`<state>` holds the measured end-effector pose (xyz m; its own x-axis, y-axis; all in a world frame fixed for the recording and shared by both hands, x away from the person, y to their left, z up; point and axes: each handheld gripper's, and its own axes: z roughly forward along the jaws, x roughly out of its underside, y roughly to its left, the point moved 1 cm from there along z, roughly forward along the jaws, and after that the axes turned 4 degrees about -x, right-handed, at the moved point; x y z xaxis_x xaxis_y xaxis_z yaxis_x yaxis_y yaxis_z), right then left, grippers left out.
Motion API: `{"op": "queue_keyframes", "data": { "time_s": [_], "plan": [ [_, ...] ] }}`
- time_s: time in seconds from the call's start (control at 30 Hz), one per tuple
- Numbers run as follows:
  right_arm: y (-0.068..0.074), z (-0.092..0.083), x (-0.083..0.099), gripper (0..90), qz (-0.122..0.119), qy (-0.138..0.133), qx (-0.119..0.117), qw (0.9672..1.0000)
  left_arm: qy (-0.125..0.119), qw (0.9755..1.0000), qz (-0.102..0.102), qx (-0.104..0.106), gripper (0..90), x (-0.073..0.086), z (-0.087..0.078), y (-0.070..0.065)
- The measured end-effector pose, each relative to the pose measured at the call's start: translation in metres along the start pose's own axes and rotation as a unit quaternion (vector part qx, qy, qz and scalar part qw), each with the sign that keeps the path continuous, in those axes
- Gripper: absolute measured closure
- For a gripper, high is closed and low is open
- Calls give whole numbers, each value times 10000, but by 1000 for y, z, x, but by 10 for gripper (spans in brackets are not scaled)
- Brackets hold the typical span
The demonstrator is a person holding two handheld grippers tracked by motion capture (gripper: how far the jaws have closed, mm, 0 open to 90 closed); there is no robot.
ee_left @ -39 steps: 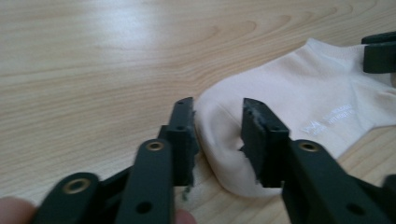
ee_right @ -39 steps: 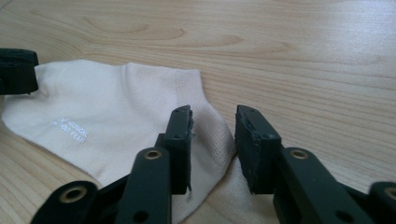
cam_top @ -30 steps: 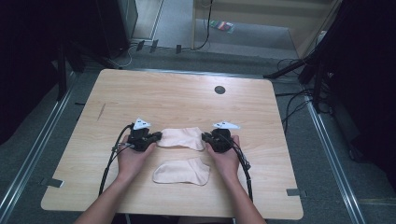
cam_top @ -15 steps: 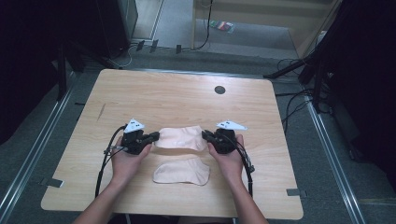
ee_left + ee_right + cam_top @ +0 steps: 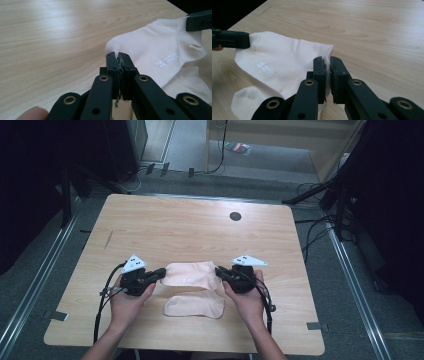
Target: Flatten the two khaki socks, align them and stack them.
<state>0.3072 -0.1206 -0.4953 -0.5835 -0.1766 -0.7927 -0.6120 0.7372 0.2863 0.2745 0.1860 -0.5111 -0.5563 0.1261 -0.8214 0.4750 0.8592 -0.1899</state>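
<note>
Pinching opposite ends of the upper sock [image 5: 189, 273], each claw is clamped on fabric; its white logo [image 5: 167, 60] appears close-up.

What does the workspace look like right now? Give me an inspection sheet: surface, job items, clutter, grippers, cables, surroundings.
Surface: light wooden table, with a round dark grommet hole near its far edge.
Job's things: two cream ankle socks; the upper printed sock is stretched between the grippers, the lower plain sock lies flat nearer the person.
Clutter: nothing seen.
Grippers: left hand-held gripper shut on one end of the upper sock; right hand-held gripper shut on the other end.
Cables: a black cable trails from the left gripper; more black cables lie on the floor to the right.
Surroundings: grey floor, dark curtains at the sides.
</note>
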Motion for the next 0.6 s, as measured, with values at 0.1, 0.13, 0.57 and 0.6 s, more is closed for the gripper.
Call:
{"op": "queue_keyframes", "data": {
  "time_s": [0.1,0.13,0.57,0.6],
  "plan": [
    [3,-6,10,844,95,83,3,9999,47,10000,12,58,891,8,-7,-11],
    [3,-8,13,845,114,102,-2,9999,68,9999,43,64,891,9,-8,-13],
    [12,-27,45,845,218,363,-50,9991,376,9986,374,53,891,38,-20,-38],
    [12,-26,48,845,206,369,-39,9991,417,9981,457,21,891,41,-19,-40]
  ]
}}
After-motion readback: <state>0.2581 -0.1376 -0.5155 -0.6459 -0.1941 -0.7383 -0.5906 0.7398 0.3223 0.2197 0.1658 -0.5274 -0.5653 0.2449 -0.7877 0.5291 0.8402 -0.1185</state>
